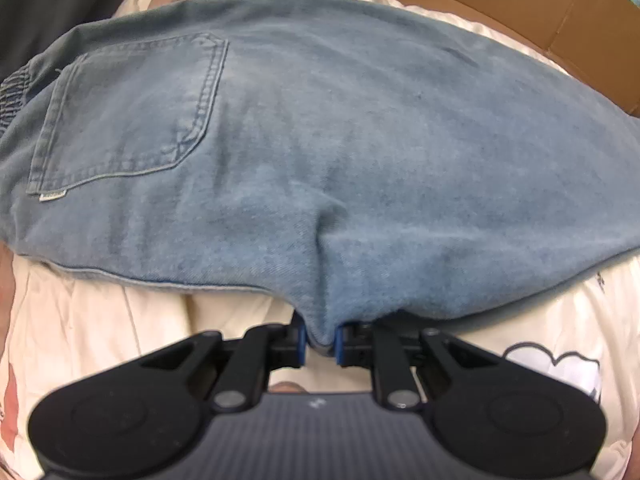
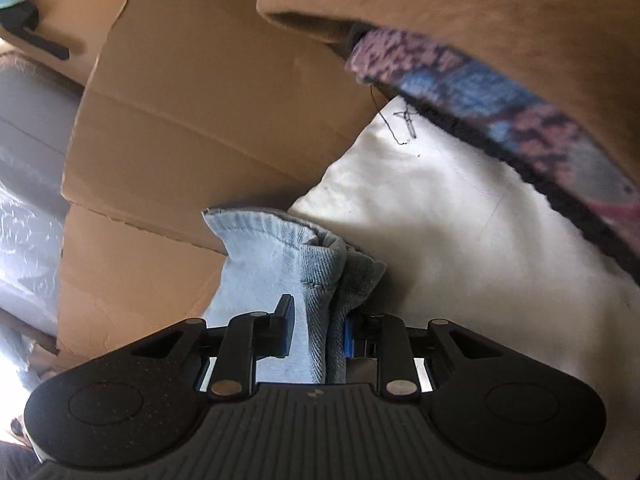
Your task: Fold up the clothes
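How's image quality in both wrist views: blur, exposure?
Left wrist: jeans soft and bowed by the fisheye, pocket stitching legible, left gripper sharp. Right wrist: patterned fabric smeared, pillow nearly blown out, denim hem sharp.

A home bedroom: patterned quilt (image 1: 100,320), white pillow (image 2: 440,220), cardboard boxes (image 2: 200,100).

jeans (image 1: 320,140) on quilt (image 1: 120,340) | cardboard box (image 1: 520,8) behind, right | left gripper (image 1: 320,346) at near edge
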### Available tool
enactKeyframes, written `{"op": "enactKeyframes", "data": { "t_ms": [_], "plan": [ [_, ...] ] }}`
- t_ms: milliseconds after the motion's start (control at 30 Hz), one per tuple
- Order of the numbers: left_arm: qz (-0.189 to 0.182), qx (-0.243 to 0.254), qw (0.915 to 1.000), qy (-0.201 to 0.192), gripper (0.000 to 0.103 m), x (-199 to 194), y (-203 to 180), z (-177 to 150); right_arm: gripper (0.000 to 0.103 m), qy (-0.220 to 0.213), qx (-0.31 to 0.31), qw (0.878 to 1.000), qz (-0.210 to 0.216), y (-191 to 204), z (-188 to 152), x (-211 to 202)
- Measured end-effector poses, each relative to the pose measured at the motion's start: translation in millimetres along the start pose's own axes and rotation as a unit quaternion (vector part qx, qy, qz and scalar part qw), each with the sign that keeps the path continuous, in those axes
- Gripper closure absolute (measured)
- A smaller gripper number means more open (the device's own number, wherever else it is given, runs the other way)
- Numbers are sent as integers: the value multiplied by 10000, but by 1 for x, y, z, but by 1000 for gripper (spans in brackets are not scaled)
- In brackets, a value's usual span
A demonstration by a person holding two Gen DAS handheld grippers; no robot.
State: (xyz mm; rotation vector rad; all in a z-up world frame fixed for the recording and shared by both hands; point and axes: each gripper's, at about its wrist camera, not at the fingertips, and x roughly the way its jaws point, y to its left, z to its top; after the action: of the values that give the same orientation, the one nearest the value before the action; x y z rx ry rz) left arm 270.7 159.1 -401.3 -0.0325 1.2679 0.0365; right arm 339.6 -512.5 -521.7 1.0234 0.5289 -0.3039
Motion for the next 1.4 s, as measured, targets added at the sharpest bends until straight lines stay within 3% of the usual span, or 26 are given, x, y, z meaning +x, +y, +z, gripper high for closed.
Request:
{"op": "enactKeyframes", "data": {
  "t_ms": [133, 300, 567, 733, 900, 1033, 1167, 1300, 1400],
  "plan": [
    [-42, -44, 10000, -27, 89, 2, 2, -3, 80, -65, -62, 9999, -77, 3, 7, 3],
    [-129, -92, 9998, -82, 89, 7, 4, -5, 92, 4, -285, 9995, -129, 16, 15, 2],
    [-468, -228, 9982, -300, 89, 6, 19, -12, 96, 141, -597, 9980, -176, 43, 26, -2],
    [-672, -372, 9963, -374, 90, 5, 26, -15, 96, 433, -757, 9951, -472, 73, 42, 0],
    [-788, -501, 9951, -339, 90, -2, 31, -13, 97, 902, -942, 9844, -1181, 97, 49, -12],
    [-857, -492, 9949, -205, 90, 0, 35, -7, 97, 1016, -1207, 9790, -1292, 126, 53, -15],
    [-835, -543, 9950, -95, 90, 9, 36, -7, 97, 892, -804, 9820, -1457, 101, 48, 2],
    [-819, -565, 9947, -272, 90, 10, 34, -10, 97, 998, -1261, 9778, -1343, 79, 39, 12],
    [-807, -581, 9942, -405, 90, 11, 33, -13, 97, 1025, -1250, 9788, -1255, 56, 37, 12]
  ]
}}
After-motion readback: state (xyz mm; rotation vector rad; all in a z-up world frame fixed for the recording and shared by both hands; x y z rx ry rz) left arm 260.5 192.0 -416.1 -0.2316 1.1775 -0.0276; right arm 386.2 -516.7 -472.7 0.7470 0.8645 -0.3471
